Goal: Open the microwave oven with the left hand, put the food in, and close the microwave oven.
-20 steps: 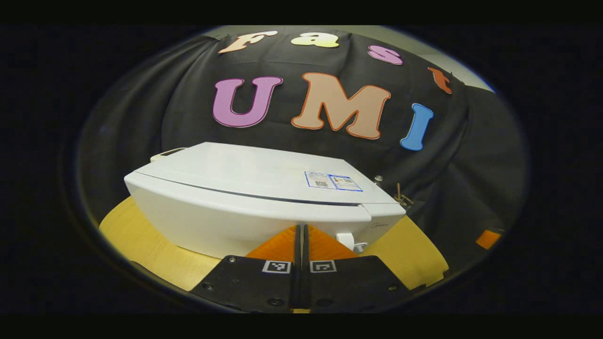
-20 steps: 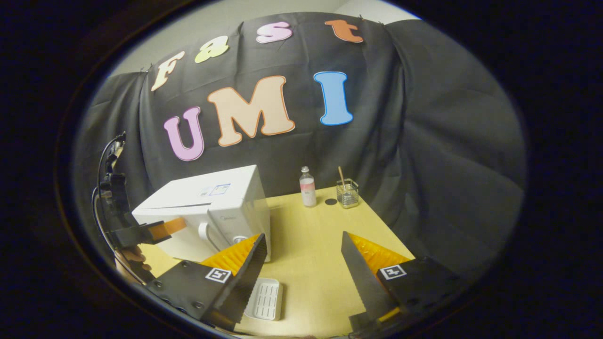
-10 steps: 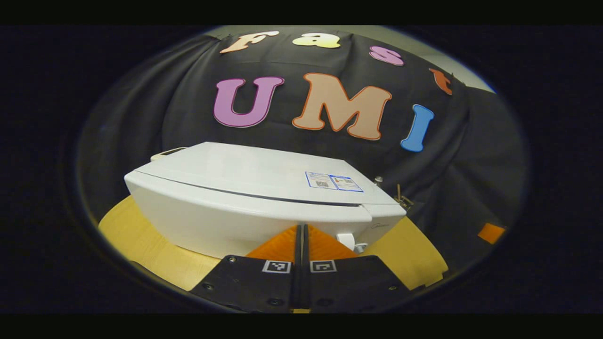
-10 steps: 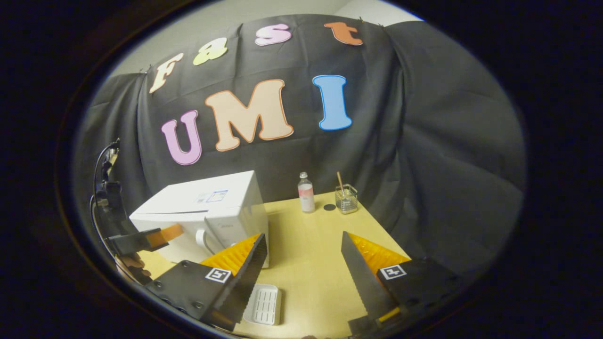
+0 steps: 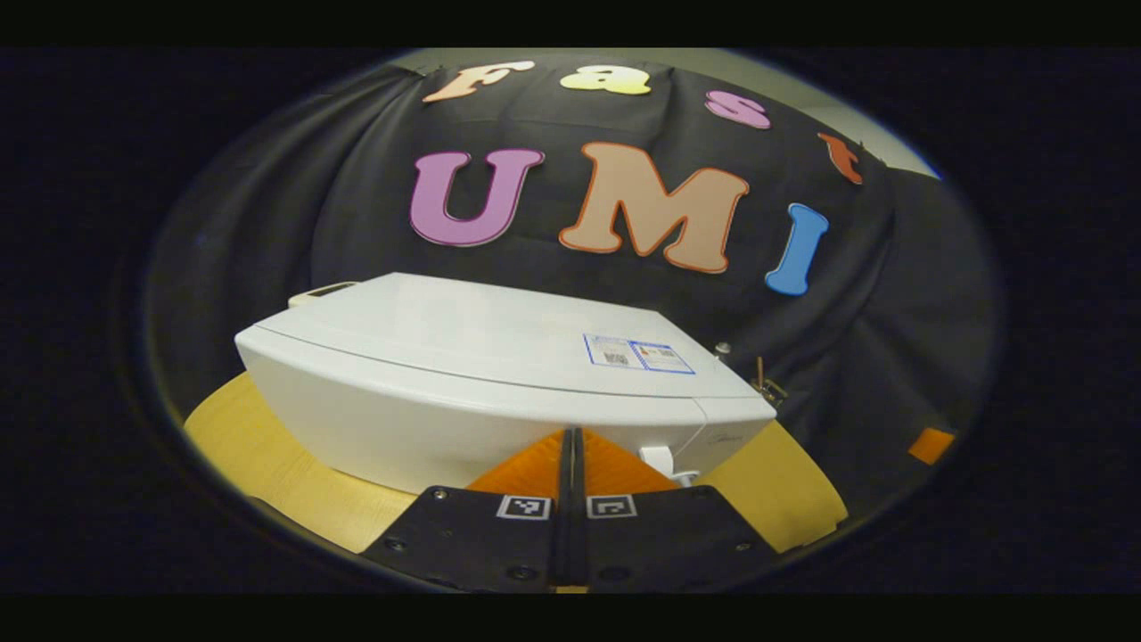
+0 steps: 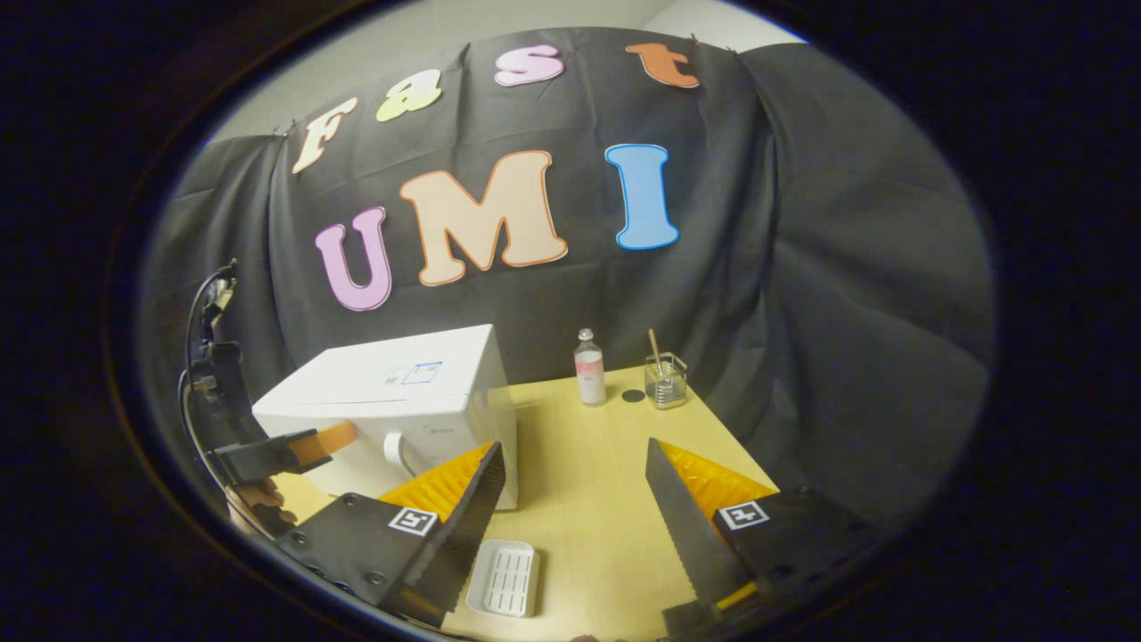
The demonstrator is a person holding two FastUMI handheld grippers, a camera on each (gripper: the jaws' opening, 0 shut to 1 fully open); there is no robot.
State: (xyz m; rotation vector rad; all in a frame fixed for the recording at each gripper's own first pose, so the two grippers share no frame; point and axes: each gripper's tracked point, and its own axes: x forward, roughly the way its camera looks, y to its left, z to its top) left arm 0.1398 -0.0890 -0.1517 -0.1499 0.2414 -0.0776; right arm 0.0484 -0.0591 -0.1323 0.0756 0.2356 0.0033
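The white microwave oven stands on the yellow table, and its door looks flush with the body. My left gripper is shut with nothing between its fingers, tips against the lower front of the door, just left of the white handle. The right gripper view shows the same microwave at the left, with the left gripper against its door and a hand under it. My right gripper hangs open and empty over the table. I cannot see inside the oven.
A white ridged tray lies on the table below my right gripper's left finger. At the table's far edge stand a small bottle, a glass jar with a stick and a small dark disc.
The dark gap along the top of the microwave door has narrowed to a thin seam as my left gripper pressed it in. The right gripper shifted only slightly.
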